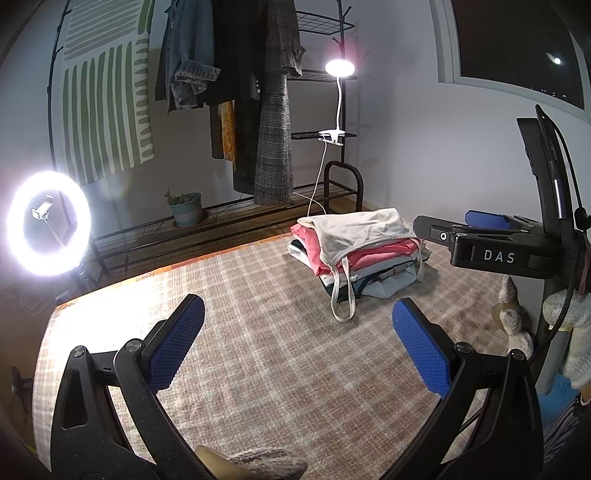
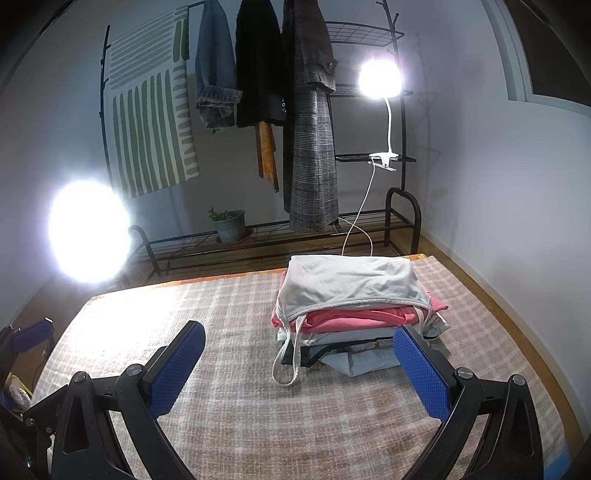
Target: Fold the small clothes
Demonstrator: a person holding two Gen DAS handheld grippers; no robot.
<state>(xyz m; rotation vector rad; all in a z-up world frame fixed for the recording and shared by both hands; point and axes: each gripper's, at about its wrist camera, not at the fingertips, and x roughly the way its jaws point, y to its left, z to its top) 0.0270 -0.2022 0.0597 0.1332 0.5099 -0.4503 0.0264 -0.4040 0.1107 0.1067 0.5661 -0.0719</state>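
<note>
Both tools wide, empty: left tool (image 1: 297, 345), right tool (image 2: 299, 363). Folded stack (image 2: 351, 306) at 12 o'clock; pinch only the cream top (image 2: 347, 282), tuck the dangling strap (image 2: 286, 363).

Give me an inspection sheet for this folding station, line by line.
Surface: checked blanket, flat.
Job's things: stack of folded clothes, white top uppermost, its strap loop hanging onto the blanket.
Clutter: nothing seen on the blanket besides the stack.
Grippers: left gripper and right gripper open, empty.
Cables: white lamp cord running down behind the stack.
Surroundings: clothes rack with hung coats, clip lamp, ring light, potted plant.
</note>
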